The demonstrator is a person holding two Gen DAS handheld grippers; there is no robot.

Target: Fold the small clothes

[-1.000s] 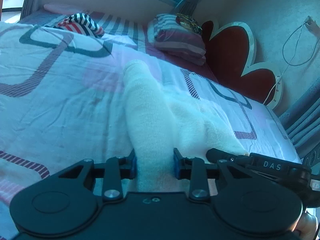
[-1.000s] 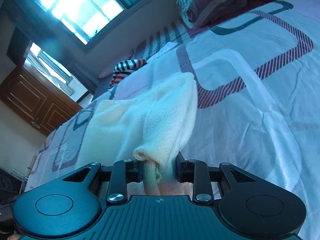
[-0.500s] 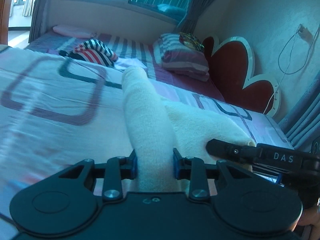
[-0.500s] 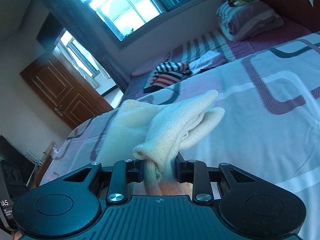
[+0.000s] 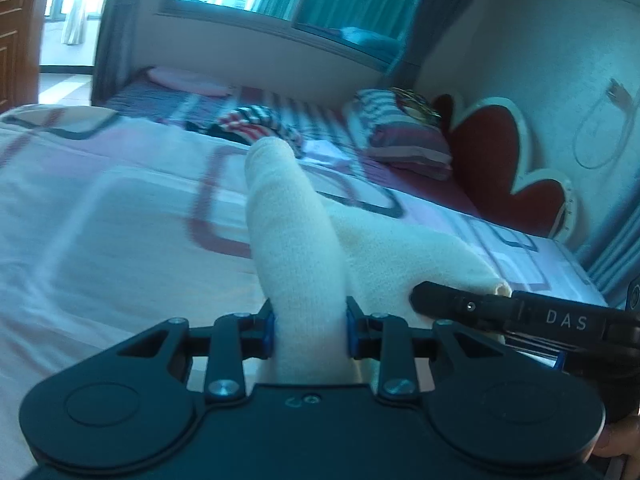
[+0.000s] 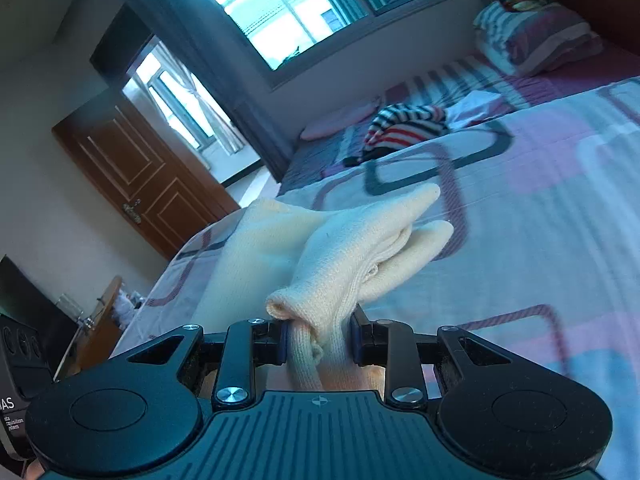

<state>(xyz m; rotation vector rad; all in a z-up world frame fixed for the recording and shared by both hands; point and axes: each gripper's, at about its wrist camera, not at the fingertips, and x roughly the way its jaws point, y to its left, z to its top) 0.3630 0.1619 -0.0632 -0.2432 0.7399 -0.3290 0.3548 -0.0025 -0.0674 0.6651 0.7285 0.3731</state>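
Note:
A cream knitted garment (image 5: 296,240) hangs lifted over the bed, held at two places. My left gripper (image 5: 309,330) is shut on one bunched end of it, which juts forward between the jaws. The rest of the cloth stretches right toward the other gripper's black body (image 5: 520,312). In the right wrist view the cream garment (image 6: 352,252) is bunched and folded between the jaws, and my right gripper (image 6: 318,340) is shut on it. Its far folds point out over the bedspread (image 6: 540,248).
A striped red, white and black garment (image 5: 256,122) lies far up the bed beside a white cloth (image 6: 476,106). Striped pillows (image 5: 404,136) rest against a red heart-shaped headboard (image 5: 496,164). A wooden door (image 6: 152,176) and windows stand beyond the bed's far side.
Both grippers have risen and swung across the bed with the cream garment still gripped. The cloth has come up off the bedspread, and more of the room and window now shows.

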